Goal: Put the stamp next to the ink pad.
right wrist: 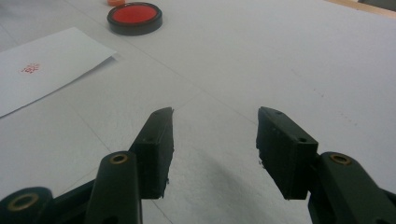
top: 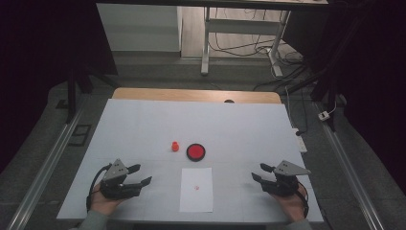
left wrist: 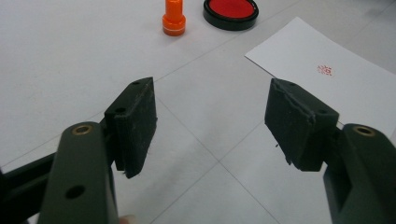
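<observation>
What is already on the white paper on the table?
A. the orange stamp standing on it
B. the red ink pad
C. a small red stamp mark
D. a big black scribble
C: the white paper carries a small red stamp mark near its middle, while the orange stamp and the red ink pad sit on the table beyond it, off the sheet.
</observation>
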`<state>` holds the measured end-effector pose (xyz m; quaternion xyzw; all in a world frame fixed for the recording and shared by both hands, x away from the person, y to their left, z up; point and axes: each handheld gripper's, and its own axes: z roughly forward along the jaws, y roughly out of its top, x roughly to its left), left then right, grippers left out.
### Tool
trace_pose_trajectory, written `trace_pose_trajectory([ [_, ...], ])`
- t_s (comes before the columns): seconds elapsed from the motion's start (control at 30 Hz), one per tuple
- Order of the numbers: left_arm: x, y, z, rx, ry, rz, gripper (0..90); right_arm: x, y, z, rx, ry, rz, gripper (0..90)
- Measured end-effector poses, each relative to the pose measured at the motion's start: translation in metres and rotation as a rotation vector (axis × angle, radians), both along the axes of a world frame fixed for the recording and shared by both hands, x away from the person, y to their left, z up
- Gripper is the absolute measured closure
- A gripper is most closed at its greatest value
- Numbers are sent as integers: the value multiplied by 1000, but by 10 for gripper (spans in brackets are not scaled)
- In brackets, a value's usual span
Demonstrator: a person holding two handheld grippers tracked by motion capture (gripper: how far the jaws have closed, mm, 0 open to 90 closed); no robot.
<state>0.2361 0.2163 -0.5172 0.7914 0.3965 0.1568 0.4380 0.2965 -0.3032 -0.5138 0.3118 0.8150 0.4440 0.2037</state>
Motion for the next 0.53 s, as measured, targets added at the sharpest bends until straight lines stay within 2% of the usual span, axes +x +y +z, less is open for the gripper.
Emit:
trace_pose_trajectory([
  [0.33,4,0,-1,3,4,2,342,0,1,0,5,-8,12,457],
  [0.43,4,1,-1,5,4,2,341,-1,0,2,-7,-10,12,456],
  [0.53,4,1,-1,8,4,9,333,-1,1,2,8,-16,21,445],
])
